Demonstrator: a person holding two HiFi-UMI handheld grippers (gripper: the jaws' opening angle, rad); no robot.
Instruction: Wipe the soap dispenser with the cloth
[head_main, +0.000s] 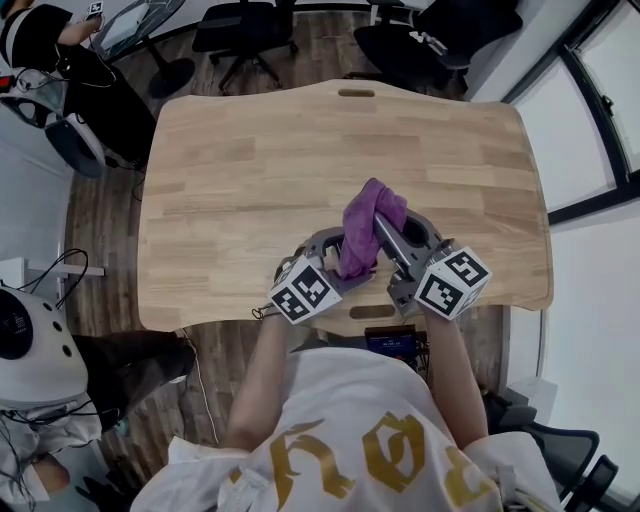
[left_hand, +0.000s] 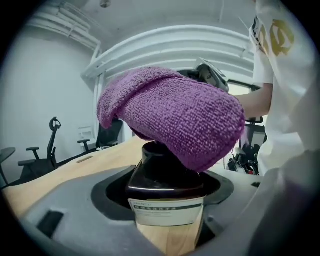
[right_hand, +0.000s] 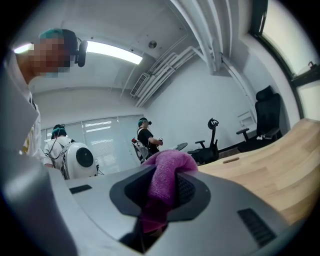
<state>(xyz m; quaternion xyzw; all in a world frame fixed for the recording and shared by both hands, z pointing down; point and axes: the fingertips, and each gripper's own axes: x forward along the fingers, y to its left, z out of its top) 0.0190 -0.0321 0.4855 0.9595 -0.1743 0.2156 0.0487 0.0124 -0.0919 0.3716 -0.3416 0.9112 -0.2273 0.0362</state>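
1. Head view: left gripper (head_main: 322, 248) and right gripper (head_main: 392, 243) close together near front edge of table (head_main: 250, 170); broad wood surface beyond. Purple cloth (head_main: 365, 222) bunched between them.
2. Left gripper view: clamped on dark soap dispenser (left_hand: 165, 172), cloth draped over top. White label (left_hand: 167, 212), print illegible.
3. Right gripper view: pinched tight on cloth.

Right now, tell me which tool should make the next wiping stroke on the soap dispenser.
Right. The right tool is shut on the purple cloth, which drapes over the top of the soap dispenser. The left tool is shut on the dispenser's body, steadying it, so it is best left holding.
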